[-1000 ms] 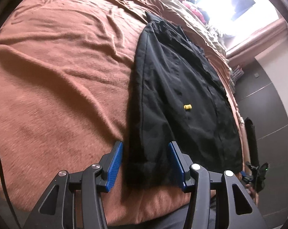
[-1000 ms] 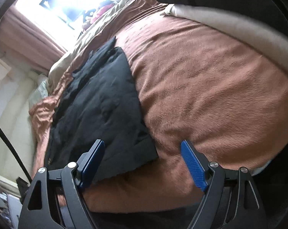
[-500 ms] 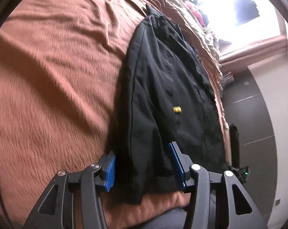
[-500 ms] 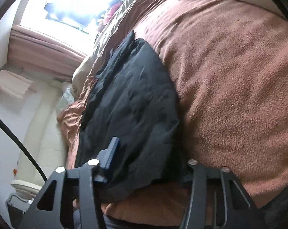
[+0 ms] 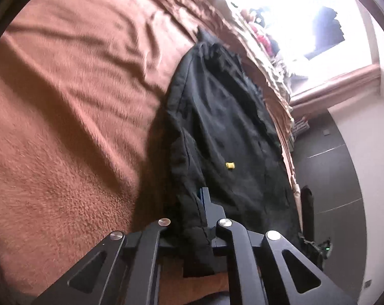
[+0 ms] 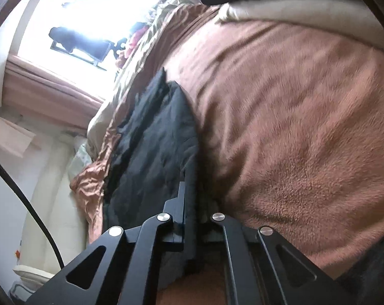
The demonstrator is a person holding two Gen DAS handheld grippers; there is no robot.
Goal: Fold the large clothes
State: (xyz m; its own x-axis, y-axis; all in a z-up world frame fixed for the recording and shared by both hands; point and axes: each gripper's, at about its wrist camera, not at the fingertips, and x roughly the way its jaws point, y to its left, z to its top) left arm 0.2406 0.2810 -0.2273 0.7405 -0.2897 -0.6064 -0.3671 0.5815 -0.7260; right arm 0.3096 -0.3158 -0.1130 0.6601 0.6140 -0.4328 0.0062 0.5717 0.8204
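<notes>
A black jacket (image 5: 225,132) lies lengthwise on a brown fleece blanket (image 5: 64,117), with a small yellow tag (image 5: 230,165) on its front. My left gripper (image 5: 192,203) is shut on the jacket's near hem at its left corner; black fabric bunches between the fingers. In the right wrist view the same jacket (image 6: 153,139) stretches away from me, and my right gripper (image 6: 192,198) is shut on its near right corner, at the edge where it meets the blanket (image 6: 293,127).
A bright window (image 5: 306,12) lies beyond the bed's far end, with crumpled bedding and clothes (image 5: 263,38) below it. A cream and black pile (image 6: 280,7) sits on the blanket at the far right. A dark wall panel (image 5: 331,178) stands beside the bed.
Both grippers moved forward onto the jacket's near hem and went from open to shut on its two corners. The hem fabric now bunches and lifts between the fingers.
</notes>
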